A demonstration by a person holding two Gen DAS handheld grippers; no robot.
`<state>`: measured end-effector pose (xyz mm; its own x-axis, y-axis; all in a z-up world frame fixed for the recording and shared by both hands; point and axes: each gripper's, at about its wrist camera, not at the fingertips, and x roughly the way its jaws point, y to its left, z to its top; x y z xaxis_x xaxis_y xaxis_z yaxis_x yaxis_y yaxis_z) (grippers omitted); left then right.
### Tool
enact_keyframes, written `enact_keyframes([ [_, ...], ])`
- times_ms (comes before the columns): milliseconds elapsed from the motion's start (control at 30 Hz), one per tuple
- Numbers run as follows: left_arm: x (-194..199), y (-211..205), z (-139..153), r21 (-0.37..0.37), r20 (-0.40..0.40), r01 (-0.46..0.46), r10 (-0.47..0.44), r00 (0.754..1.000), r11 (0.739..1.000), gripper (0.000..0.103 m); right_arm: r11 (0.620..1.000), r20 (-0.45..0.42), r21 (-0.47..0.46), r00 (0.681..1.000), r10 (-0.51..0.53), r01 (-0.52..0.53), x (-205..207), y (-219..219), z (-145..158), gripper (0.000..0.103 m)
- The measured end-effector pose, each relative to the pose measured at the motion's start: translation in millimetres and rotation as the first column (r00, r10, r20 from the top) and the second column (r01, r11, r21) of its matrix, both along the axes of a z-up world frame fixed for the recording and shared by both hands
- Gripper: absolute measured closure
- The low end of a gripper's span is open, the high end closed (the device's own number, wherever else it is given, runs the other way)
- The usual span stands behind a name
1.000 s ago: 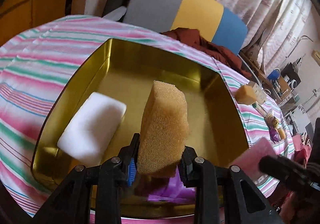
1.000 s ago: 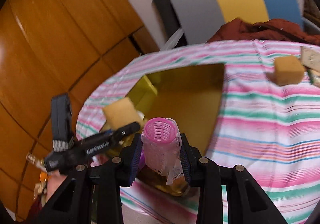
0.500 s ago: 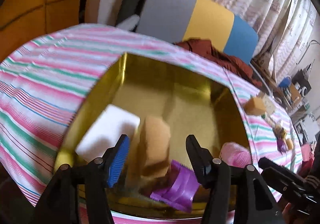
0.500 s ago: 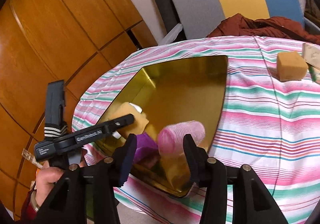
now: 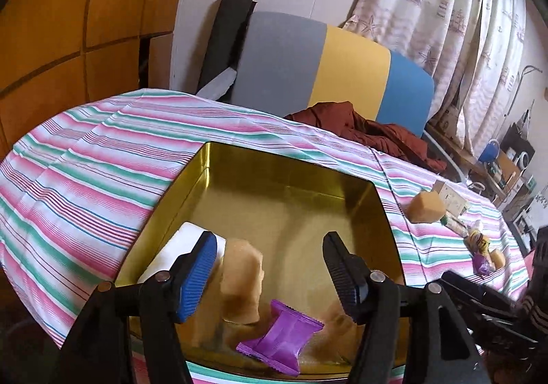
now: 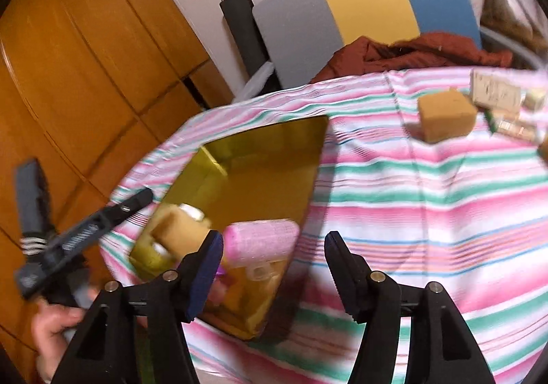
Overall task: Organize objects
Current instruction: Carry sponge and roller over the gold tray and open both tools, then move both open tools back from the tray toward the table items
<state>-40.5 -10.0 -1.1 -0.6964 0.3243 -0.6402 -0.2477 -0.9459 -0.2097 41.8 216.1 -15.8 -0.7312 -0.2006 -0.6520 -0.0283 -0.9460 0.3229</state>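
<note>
The left gripper (image 5: 270, 267) is hovering over the gold tin (image 5: 291, 178), its jaws opening with nothing pressed between them. A tan sponge (image 5: 241, 281) is standing in the tin just beyond the pads, beside a white block (image 5: 181, 240) and a purple packet (image 5: 281, 337). The right gripper (image 6: 274, 269) is opening too, empty; the pink roller (image 6: 262, 240) is lying at the tin's near rim, blurred. Another sponge cube (image 6: 445, 115) is sitting on the striped cloth (image 6: 428, 213) covering the bench, well apart from the tin.
</note>
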Motion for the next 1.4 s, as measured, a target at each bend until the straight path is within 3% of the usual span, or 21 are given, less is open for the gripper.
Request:
enact_keyframes([
  [133, 1, -11, 8, 0.029, -0.013, -0.045, 0.046, 0.999, 0.999, 0.038, 0.975, 0.039, 0.222, 0.999, 0.013, -0.022, -18, -17, -3, 0.036],
  [267, -1, -28, 16, 0.071, -0.024, -0.109, 0.111, 0.994, 0.992, 0.037, 0.908, 0.053, 0.411, 0.997, 0.063, -0.079, -37, -50, -10, 0.036],
  [333, -1, -35, 18, 0.083, -0.028, -0.133, 0.135, 0.99, 0.988, 0.036, 0.915, 0.045, 0.383, 0.991, 0.123, -0.131, -42, -60, -10, 0.036],
  [400, -2, -40, 18, 0.097, -0.021, -0.146, 0.149, 0.989, 0.985, 0.036, 0.94, 0.021, 0.29, 0.983, 0.18, -0.178, -43, -65, -5, 0.036],
  [600, -5, -39, 11, 0.11, 0.002, -0.145, 0.146, 0.989, 0.983, 0.036, 0.978, -0.09, 0.193, 0.991, 0.098, -0.08, -26, -35, 15, 0.029],
  [733, -1, -27, 9, 0.1, 0.005, -0.109, 0.109, 0.994, 0.989, 0.036, 0.993, -0.092, 0.122, 0.996, 0.011, 0.0, -12, 0, 15, 0.024],
  [933, 13, 8, 10, 0.107, -0.013, 0.022, -0.021, 1.0, 0.994, 0.036, 0.987, -0.075, 0.112, 0.991, -0.11, 0.118, 6, 44, 8, 0.02],
  [1067, 26, 42, 4, 0.108, -0.005, 0.136, -0.136, 0.991, 0.985, 0.036, 0.978, -0.042, 0.119, 0.985, -0.169, 0.173, 13, 76, -3, 0.02],
  [1400, 70, 132, -5, 0.082, -0.001, 0.406, -0.407, 0.913, 0.91, 0.032, 0.953, 0.018, 0.148, 0.963, -0.27, 0.264, 36, 139, -33, 0.02],
])
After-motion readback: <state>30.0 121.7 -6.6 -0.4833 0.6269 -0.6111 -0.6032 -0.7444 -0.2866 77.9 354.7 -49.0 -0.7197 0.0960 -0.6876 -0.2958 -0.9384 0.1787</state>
